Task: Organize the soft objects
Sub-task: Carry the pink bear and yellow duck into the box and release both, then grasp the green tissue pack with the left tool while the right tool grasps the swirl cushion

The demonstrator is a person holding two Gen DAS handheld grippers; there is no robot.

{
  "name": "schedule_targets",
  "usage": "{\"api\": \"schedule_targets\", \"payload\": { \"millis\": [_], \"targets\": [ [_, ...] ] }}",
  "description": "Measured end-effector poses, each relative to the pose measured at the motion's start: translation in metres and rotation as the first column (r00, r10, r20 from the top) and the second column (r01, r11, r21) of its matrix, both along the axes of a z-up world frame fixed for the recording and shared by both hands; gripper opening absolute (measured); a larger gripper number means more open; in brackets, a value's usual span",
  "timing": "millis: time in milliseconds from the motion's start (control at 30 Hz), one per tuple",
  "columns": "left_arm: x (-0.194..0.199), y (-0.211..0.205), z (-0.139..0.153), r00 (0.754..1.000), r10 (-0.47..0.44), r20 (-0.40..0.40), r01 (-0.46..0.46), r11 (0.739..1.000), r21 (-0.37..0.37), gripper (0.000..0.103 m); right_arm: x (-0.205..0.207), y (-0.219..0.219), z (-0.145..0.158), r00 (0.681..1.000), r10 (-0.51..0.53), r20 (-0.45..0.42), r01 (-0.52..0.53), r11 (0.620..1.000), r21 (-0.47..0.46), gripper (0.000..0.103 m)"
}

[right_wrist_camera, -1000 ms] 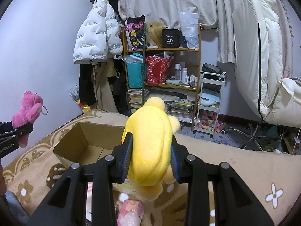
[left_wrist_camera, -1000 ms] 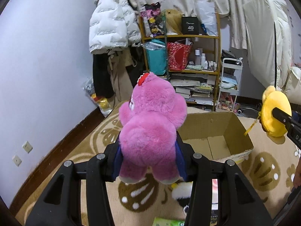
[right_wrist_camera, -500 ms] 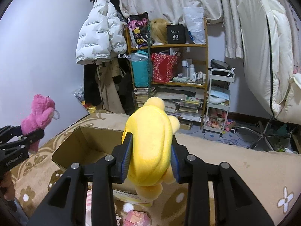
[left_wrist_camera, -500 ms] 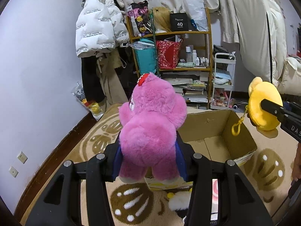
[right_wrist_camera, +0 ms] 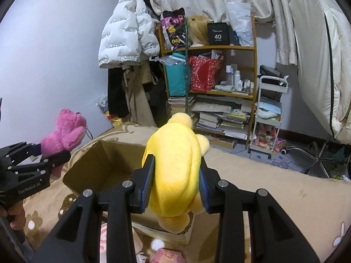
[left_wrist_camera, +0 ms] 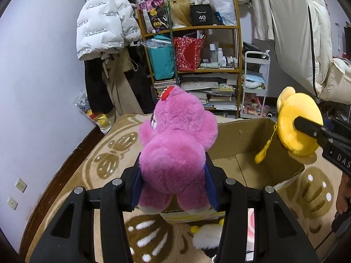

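My left gripper (left_wrist_camera: 173, 184) is shut on a pink plush bear (left_wrist_camera: 175, 153) and holds it in the air by the near left corner of an open cardboard box (left_wrist_camera: 241, 135). My right gripper (right_wrist_camera: 175, 186) is shut on a yellow plush toy (right_wrist_camera: 175, 171) and holds it above the box's (right_wrist_camera: 103, 160) near right edge. The yellow toy (left_wrist_camera: 298, 129) also shows at the right of the left wrist view, the pink bear (right_wrist_camera: 65, 131) at the left of the right wrist view. The box floor looks bare.
The box stands on a beige patterned rug (left_wrist_camera: 114, 160). A white plush (left_wrist_camera: 206, 236) and a pink packet (right_wrist_camera: 169, 256) lie on the rug in front of the box. A cluttered shelf (left_wrist_camera: 197, 65), a hanging white jacket (left_wrist_camera: 105, 22) and a white cart (left_wrist_camera: 254, 87) stand behind.
Both grippers have moved closer to the box with their toys. The yellow toy now hangs over the box's right edge.
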State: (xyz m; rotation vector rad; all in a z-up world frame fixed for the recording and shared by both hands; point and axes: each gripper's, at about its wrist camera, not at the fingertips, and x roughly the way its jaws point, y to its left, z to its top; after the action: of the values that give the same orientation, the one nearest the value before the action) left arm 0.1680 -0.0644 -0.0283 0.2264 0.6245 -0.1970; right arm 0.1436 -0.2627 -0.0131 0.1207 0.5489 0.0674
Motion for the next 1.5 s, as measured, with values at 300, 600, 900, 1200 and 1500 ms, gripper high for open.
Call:
{"api": "schedule_targets", "payload": {
  "millis": [300,600,900,1200,1500],
  "targets": [
    [0.008,-0.006,-0.012,0.998,-0.017,-0.06,0.017,1.0,0.002,0.048,0.009,0.006,-0.016,0.996,0.061,-0.058,-0.061,0.998,0.012,0.039],
    [0.009,-0.008,-0.018,0.996,-0.009,-0.083,0.01,1.0,0.014,0.055,0.009,0.011,-0.023,0.992,0.089,-0.092,-0.088,0.996,0.014,0.043],
    [0.006,0.002,-0.019,0.994,0.026,-0.11,-0.023,1.0,0.021,0.072,0.007,0.01,-0.024,0.991,0.089,-0.099,-0.086,0.996,0.034,0.056],
    [-0.012,0.012,-0.008,0.992,0.068,-0.104,-0.066,0.998,0.024,0.096,-0.008,0.008,-0.014,0.994,0.064,-0.092,-0.059,0.997,0.055,0.082],
    [-0.038,0.022,0.009,0.989,0.106,-0.104,-0.102,0.994,0.043,0.101,-0.029,0.01,-0.001,0.994,0.054,-0.093,-0.046,0.996,0.083,0.103]
  ]
}}
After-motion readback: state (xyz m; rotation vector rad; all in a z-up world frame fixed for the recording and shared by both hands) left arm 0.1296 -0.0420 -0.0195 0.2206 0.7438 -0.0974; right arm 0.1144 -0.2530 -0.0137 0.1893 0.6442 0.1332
